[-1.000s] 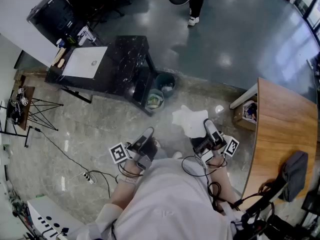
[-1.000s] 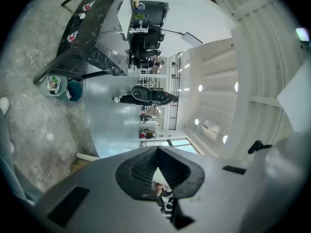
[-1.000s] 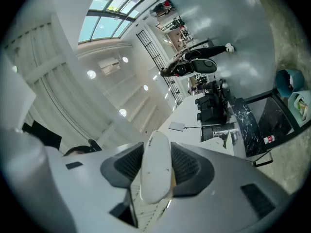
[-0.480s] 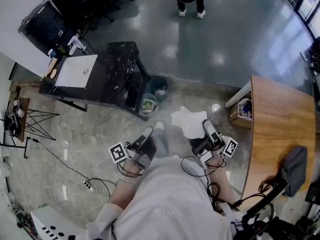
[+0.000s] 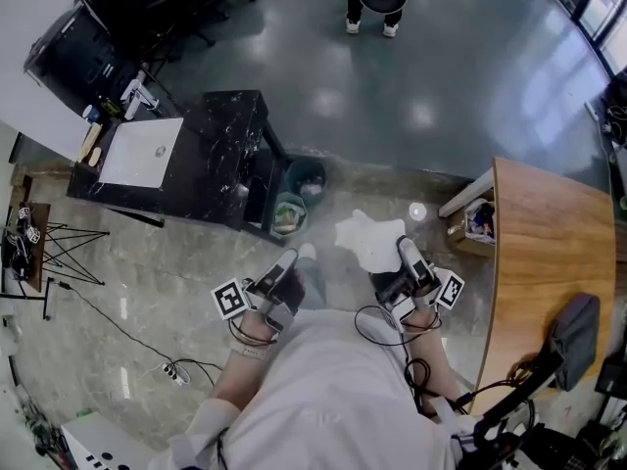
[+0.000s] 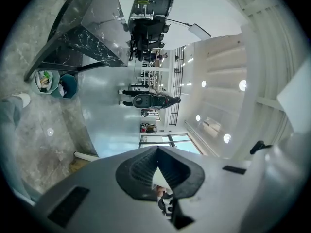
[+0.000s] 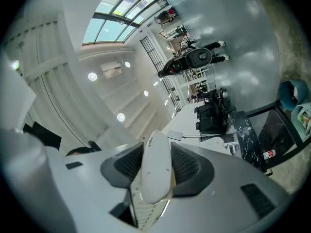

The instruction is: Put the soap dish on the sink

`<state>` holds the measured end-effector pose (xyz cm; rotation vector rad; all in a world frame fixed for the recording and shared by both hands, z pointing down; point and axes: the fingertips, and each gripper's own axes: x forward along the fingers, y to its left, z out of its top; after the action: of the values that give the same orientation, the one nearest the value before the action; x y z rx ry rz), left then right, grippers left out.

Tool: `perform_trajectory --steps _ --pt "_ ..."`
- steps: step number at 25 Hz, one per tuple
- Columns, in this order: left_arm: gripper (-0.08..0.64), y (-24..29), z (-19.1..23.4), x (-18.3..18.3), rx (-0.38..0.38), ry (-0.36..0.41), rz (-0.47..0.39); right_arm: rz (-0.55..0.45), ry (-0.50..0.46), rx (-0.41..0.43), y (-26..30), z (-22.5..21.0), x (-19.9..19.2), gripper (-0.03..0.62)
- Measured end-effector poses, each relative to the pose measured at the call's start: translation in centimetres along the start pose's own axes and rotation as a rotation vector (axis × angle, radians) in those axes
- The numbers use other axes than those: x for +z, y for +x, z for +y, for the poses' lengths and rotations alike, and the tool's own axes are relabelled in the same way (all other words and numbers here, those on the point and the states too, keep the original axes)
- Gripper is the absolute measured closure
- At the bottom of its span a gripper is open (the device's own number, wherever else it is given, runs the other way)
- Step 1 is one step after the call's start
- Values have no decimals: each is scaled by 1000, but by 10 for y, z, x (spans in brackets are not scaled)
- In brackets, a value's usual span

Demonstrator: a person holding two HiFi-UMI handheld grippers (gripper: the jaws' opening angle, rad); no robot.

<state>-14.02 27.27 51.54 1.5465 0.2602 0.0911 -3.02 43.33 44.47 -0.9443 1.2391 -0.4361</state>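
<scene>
White sleeves fill the bottom of the head view, both forearms bent in close to the body and held level over the floor, the left gripper (image 5: 290, 259) at lower centre and the right gripper (image 5: 401, 244) just right of it, both aimed toward the top of the frame. The left tongs are pressed together at the tips with nothing between them. The right tongs are clamped on the soap dish (image 5: 365, 235), a white oval piece held on edge between the dark pads; its long axis runs forward out of the tongs and it juts toward the upper left of the frame, in the air above the floor and well apart from the sink. Mottled grey stone floor (image 5: 147, 272) lies below, meeting a glossy blue-grey floor (image 5: 470, 76) across the top. A black marble counter (image 5: 230, 150) stands at upper left with the white sink (image 5: 142, 152) set into it. A curved wooden table (image 5: 549, 253) sits at the right edge. Two round bins (image 5: 306, 177) stand beside the counter's near end.
</scene>
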Motion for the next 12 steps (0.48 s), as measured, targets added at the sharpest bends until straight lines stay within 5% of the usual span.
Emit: perform_trajectory --steps 12 --pt "552 44 14 128 36 -35 6 -13 30 -54 98 -91 25 407"
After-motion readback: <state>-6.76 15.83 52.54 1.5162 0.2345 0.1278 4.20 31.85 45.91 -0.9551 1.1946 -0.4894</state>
